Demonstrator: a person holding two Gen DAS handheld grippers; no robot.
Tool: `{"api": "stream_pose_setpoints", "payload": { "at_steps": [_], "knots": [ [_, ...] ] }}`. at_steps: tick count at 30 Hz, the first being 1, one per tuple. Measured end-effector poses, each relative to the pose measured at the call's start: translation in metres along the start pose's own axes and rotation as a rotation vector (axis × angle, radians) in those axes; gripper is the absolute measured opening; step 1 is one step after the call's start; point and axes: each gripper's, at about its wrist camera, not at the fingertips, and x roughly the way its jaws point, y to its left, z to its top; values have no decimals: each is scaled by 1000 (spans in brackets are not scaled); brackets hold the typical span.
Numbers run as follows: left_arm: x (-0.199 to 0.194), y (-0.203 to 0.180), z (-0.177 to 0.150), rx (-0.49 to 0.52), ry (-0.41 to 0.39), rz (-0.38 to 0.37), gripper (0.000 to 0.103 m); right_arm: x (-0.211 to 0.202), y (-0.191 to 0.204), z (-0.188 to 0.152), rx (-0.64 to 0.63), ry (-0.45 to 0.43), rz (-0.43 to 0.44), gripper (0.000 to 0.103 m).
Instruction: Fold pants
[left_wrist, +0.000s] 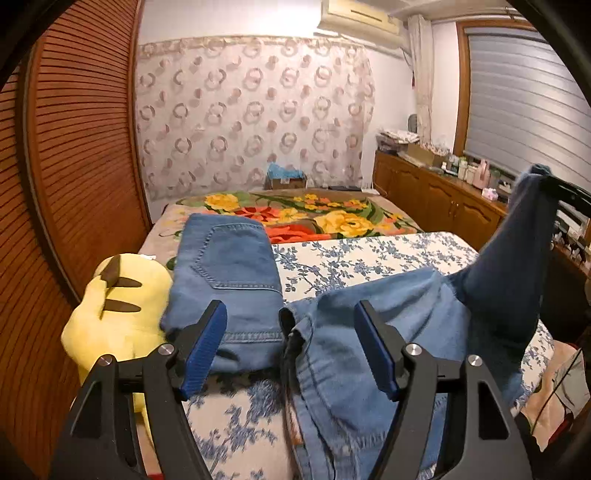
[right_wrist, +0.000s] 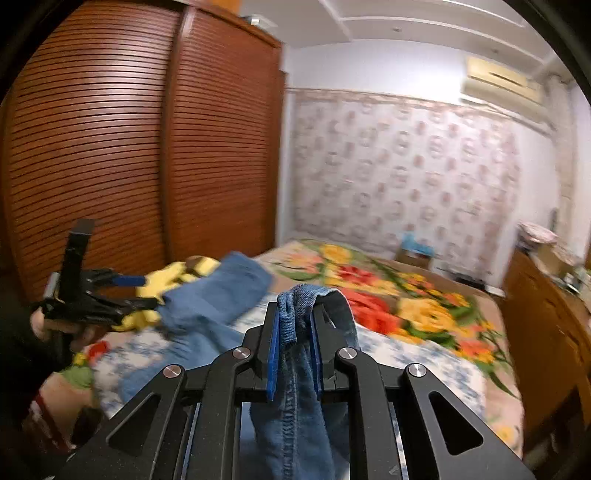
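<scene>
Blue denim pants (left_wrist: 351, 343) lie on the bed, the seat with a back pocket (left_wrist: 229, 258) toward the left. My left gripper (left_wrist: 290, 310) is open and empty, its blue pads on either side of the waistband. One pant leg (left_wrist: 517, 236) rises to the right, held by my right gripper (left_wrist: 565, 192). In the right wrist view my right gripper (right_wrist: 295, 317) is shut on the bunched denim leg end (right_wrist: 299, 306). The rest of the pants (right_wrist: 218, 291) trail left toward my left gripper (right_wrist: 144, 291).
A yellow plush toy (left_wrist: 118, 310) lies left of the pants. The bed has a blue-flower sheet (left_wrist: 369, 254) and a bright floral blanket (left_wrist: 314, 214). A slatted wooden wardrobe (left_wrist: 74, 147) stands left, and a cluttered wooden cabinet (left_wrist: 436, 195) right.
</scene>
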Motion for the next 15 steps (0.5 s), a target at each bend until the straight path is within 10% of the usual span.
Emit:
{"api": "stream_pose_setpoints", "payload": {
  "at_steps": [6,15],
  "knots": [
    [-20,15,-19,-42,-17,18,72,10,19,6,-36,29,187,15],
    [-19,16,-44,-77,14,19,72,23,-17,-23,-35,135,233,36]
  ]
}}
